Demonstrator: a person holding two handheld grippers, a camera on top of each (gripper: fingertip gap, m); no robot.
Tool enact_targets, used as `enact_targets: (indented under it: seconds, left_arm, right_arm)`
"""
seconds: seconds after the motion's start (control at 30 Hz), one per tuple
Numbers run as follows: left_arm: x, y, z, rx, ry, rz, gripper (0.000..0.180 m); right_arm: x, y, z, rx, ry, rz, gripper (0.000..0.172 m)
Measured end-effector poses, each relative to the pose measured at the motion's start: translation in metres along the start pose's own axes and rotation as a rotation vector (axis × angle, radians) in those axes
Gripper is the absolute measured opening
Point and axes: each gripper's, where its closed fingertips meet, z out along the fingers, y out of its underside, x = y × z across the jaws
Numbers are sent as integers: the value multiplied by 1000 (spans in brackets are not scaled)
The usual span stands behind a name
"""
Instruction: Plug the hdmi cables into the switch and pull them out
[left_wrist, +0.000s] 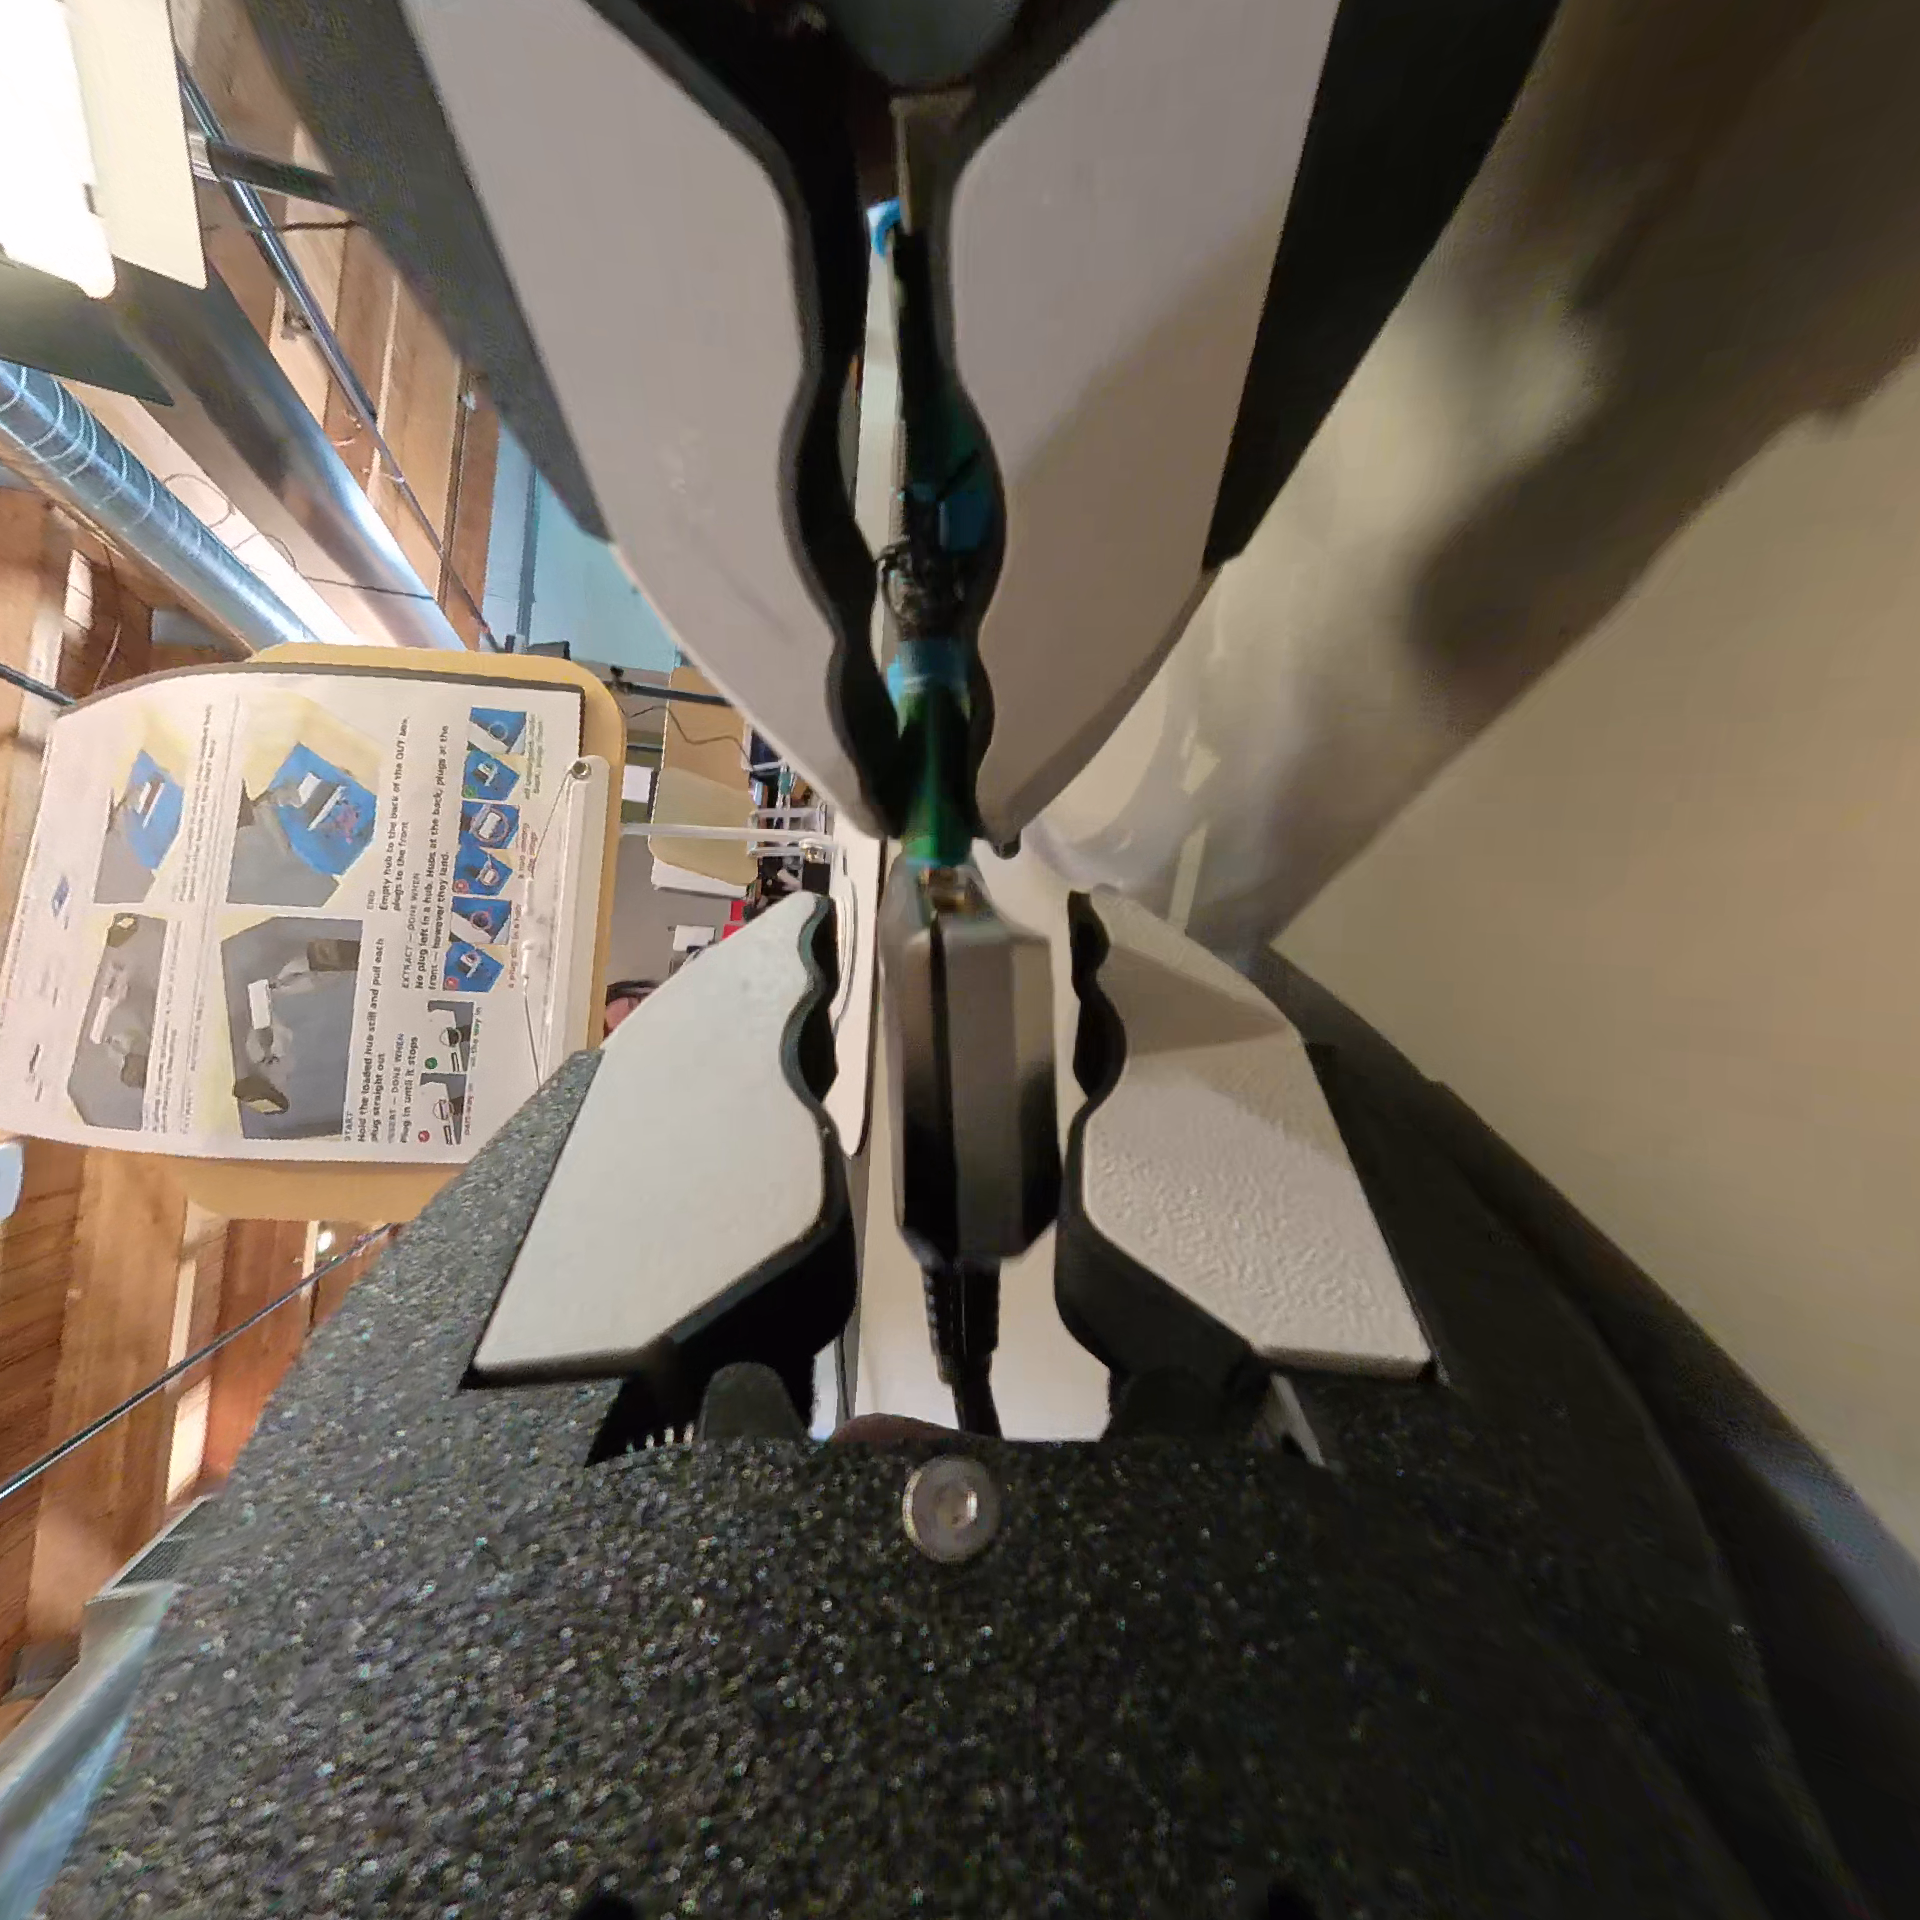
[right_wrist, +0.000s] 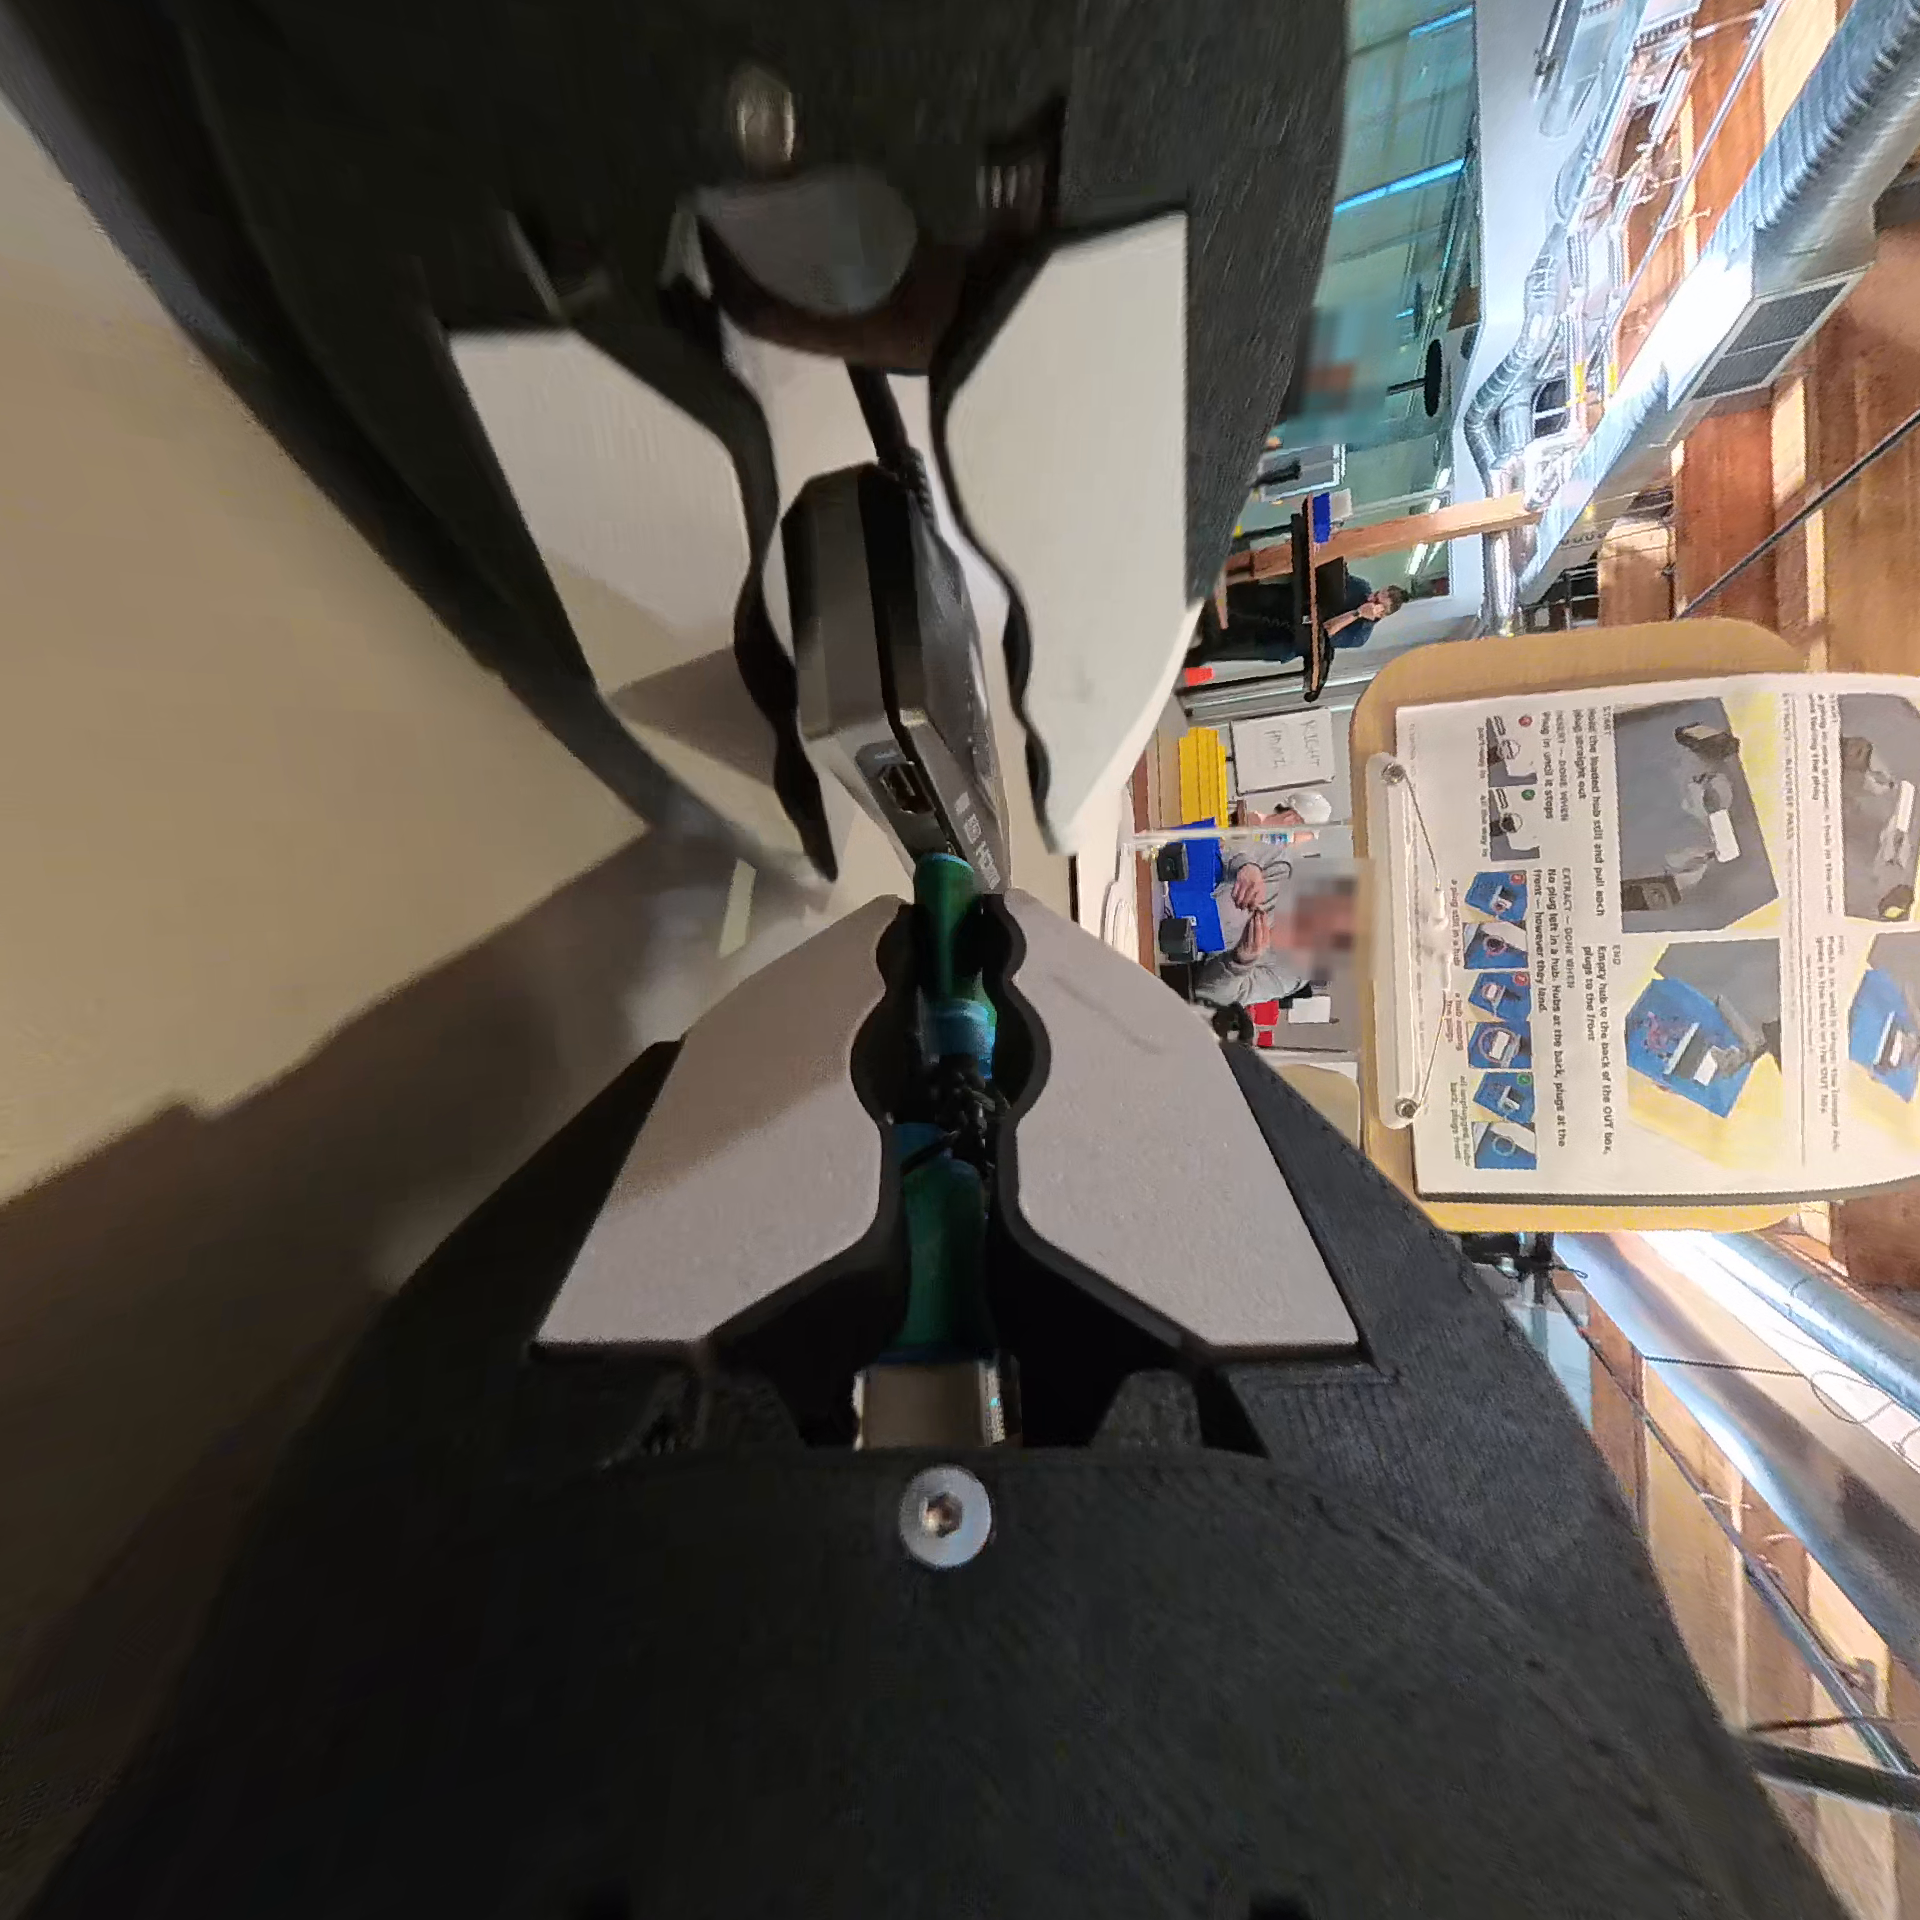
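Observation:
In the left wrist view my left gripper (left_wrist: 951, 920) is open. A dark grey hub (left_wrist: 971, 1081) with a black cable (left_wrist: 966, 1340) stands between its pads, with a gap on each side, so neither finger (left_wrist: 707, 1122) presses on it. My right gripper (left_wrist: 940, 826) faces it from above, shut on a green plug (left_wrist: 935, 769) wrapped in blue tape, whose metal tip sits at the hub's end. In the right wrist view my right gripper (right_wrist: 948, 914) is shut on the green plug (right_wrist: 940, 935), which meets the hub (right_wrist: 862, 644) between the left gripper's (right_wrist: 940, 857) spread fingers.
A tan clipboard with a printed picture sheet (left_wrist: 312, 914) stands beside the grippers and also shows in the right wrist view (right_wrist: 1621, 935). A pale surface (left_wrist: 1610, 831) runs along one side. People (right_wrist: 1257, 935), metal ducts and wooden walls lie far behind. Less than 4 cm separates the two grippers' tips.

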Motion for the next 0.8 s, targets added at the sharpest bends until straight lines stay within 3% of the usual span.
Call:
enact_targets:
  seconds: [0.2, 0.4, 0.47, 0.8]
  left_arm:
    - [1, 9, 4, -78, -2, 16, 36]
    - [0, 8, 2, -41, -12, 48, 35]
    - [1, -1, -2, 34, -11, 60, 35]
    - [2, -1, -4, 30, -18, 74, 35]
  right_arm:
    - [0, -7, -2, -20, 13, -32, 11]
    - [0, -12, -4, -39, 22, -83, 13]
    - [-3, -4, -1, -47, 26, -122, 14]
    - [-2, -9, -1, 15, 42, -183, 12]
